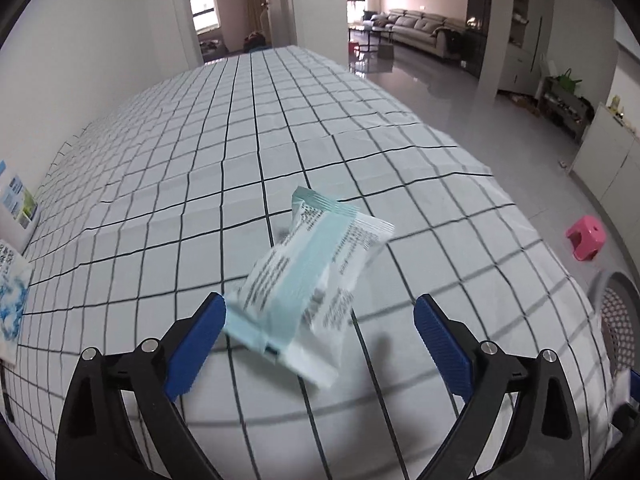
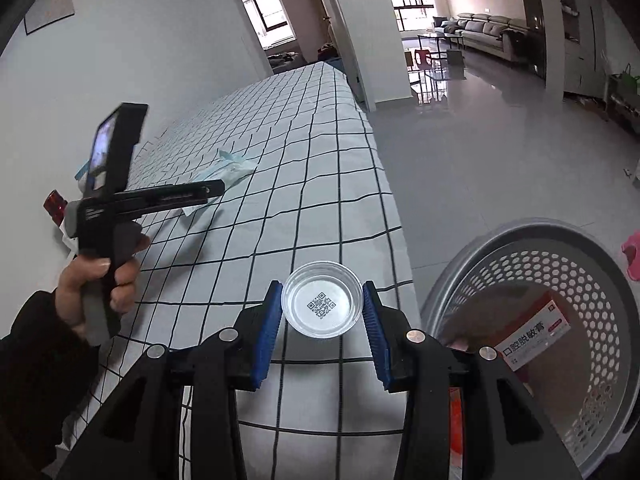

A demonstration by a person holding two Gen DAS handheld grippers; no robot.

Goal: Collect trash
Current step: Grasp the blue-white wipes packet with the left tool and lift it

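A pale teal and white wrapper (image 1: 312,276) lies crumpled on the checked tablecloth (image 1: 200,160). My left gripper (image 1: 320,302) stands wide open around its near end; the blue pads (image 1: 196,344) do not press on it. In the right wrist view that same left gripper (image 2: 218,189), held by a hand (image 2: 100,280), points at the wrapper (image 2: 236,168). My right gripper (image 2: 322,286) is shut on a small clear plastic cup (image 2: 322,304) with a QR code on its bottom, held above the table's near right edge.
A grey perforated basket (image 2: 500,236) stands beside the table at the right, with a red and white box (image 2: 532,336) inside. Its rim also shows as the basket (image 1: 620,312). Printed packets (image 1: 16,204) lie by the wall. A pink stool (image 1: 586,238) is on the floor.
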